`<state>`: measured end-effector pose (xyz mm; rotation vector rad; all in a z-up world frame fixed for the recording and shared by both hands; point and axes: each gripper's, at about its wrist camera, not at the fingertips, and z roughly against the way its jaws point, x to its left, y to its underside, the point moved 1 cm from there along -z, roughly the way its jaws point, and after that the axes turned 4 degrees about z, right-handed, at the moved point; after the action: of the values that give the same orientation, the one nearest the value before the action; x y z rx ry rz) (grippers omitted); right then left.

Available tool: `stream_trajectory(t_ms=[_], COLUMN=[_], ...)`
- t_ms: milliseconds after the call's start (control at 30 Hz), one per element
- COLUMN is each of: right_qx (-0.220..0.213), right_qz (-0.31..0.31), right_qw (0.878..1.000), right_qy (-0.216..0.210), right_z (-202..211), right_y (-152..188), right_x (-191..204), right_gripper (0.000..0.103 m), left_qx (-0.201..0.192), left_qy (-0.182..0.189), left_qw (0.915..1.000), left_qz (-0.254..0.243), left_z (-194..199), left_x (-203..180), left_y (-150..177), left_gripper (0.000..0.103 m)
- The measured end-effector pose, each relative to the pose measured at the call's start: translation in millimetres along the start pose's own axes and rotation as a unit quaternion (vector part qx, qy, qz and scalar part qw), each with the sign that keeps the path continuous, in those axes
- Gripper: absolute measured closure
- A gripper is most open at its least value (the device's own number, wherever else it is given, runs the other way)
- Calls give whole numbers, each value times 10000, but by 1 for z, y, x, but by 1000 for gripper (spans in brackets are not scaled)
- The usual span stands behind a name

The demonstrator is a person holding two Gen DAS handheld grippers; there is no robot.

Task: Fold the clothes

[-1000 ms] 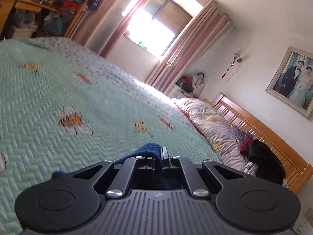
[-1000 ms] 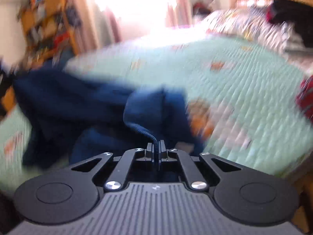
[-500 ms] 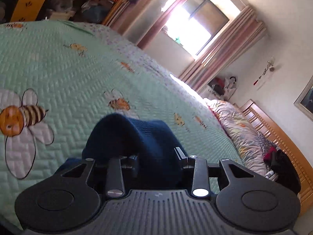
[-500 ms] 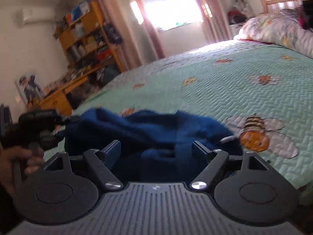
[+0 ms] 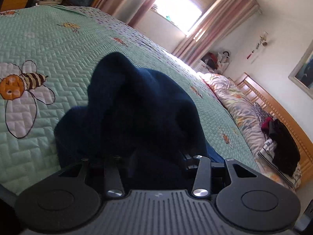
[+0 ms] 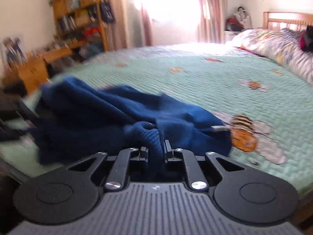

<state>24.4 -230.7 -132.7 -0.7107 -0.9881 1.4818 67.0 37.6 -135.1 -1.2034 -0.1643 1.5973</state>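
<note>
one blue sweater (image 6: 109, 115), one bed (image 6: 225, 78), two hand-held grippers

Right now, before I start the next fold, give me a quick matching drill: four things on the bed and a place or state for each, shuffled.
Things:
1. blue sweater
2. right gripper
3. black garment
4. bee print

States:
A. heaped by the headboard
B. pinching a ribbed fold
C. stitched on the green quilt
D. crumpled near the bed's edge

Pairs: 1-D, 2-B, 3-A, 4-C
</note>
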Motion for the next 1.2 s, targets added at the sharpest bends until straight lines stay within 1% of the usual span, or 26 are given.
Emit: stream_trajectory(t_ms=[33,67,133,233,267,333,400,467,500,533,567,600,633,700,733,767,800,833,900,933,967,1000,1100,1133,1167,1200], right_qx=[-190,-352,-588,-514,-288,182,651,402,178,-75,-308,-394,-296,352,679,869,1053,1094,1165,1082,974,742,-63,-350,-478,-394], right_qz=[-18,97,258,364,153,-292,-735,-1111,-1324,-1548,-1778,-1979,-2183,-2718,-2979,-3125,-3263,-3256,-3227,-2826,-2540,-2284,-1388,-1032,-831,-751], right_qw=[9994,9978,9923,9887,9895,9882,9827,9778,9754,9732,9720,9713,9696,9580,9493,9426,9355,9337,9300,9429,9506,9570,9712,9734,9739,9739], right_qy=[-273,-551,-1057,-1358,-1405,-1490,-1568,-1731,-1755,-1696,-1505,-1262,-1069,-848,-737,-793,-855,-1007,-1316,-1391,-1497,-1629,-1937,-2014,-2056,-2107], right_z=[5,10,19,8,2,-11,-23,-7,7,19,27,30,26,8,-1,-11,-21,-28,-42,-46,-48,-48,-39,-34,-31,-37], right_y=[-7,-13,-23,-25,-20,-9,2,7,7,7,8,9,9,21,28,35,43,40,34,17,3,-17,-73,-89,-95,-96], right_x=[7,19,42,62,58,48,38,22,12,-1,-12,-23,-41,-59,-68,-69,-70,-63,-47,-32,-18,-5,36,51,60,62], right_gripper=[88,88,88,87,85,77,73,64,50,31,23,12,12,12,13,15,27,56,89,94,94,95,95,95,95,94], left_qx=[56,86,101,95,99,131,165,206,232,257,287,317,351,441,508,573,627,678,676,641,597,553,391,332,310,340], left_qy=[44,56,37,-63,-124,-168,-202,-191,-150,-92,-12,74,135,227,252,278,293,303,294,271,243,217,187,172,146,114], left_qw=[9999,9999,9999,9996,9993,9990,9988,9988,9989,9990,9992,9992,9992,9988,9983,9978,9973,9967,9964,9966,9969,9974,9987,9991,9994,9993], left_qz=[-75,-111,-23,266,346,382,403,403,386,347,283,213,139,-51,-138,-207,-263,-318,-429,-445,-448,-417,-254,-187,-81,52], left_z=[-2,-4,-4,0,2,5,9,10,10,10,9,7,5,1,-2,-4,-6,-7,-6,-6,-5,-4,-1,0,0,-3], left_x=[-2,-3,2,19,24,29,34,36,35,33,30,26,22,12,8,5,2,-1,-4,-5,-5,-5,-1,1,3,6], left_y=[4,7,9,9,9,11,14,16,16,17,18,19,20,24,27,30,33,35,35,33,31,27,16,13,11,10], left_gripper=[57,57,57,57,57,57,57,57,57,57,57,57,57,52,52,52,52,52,52,52,52,53,53,53,52,52])
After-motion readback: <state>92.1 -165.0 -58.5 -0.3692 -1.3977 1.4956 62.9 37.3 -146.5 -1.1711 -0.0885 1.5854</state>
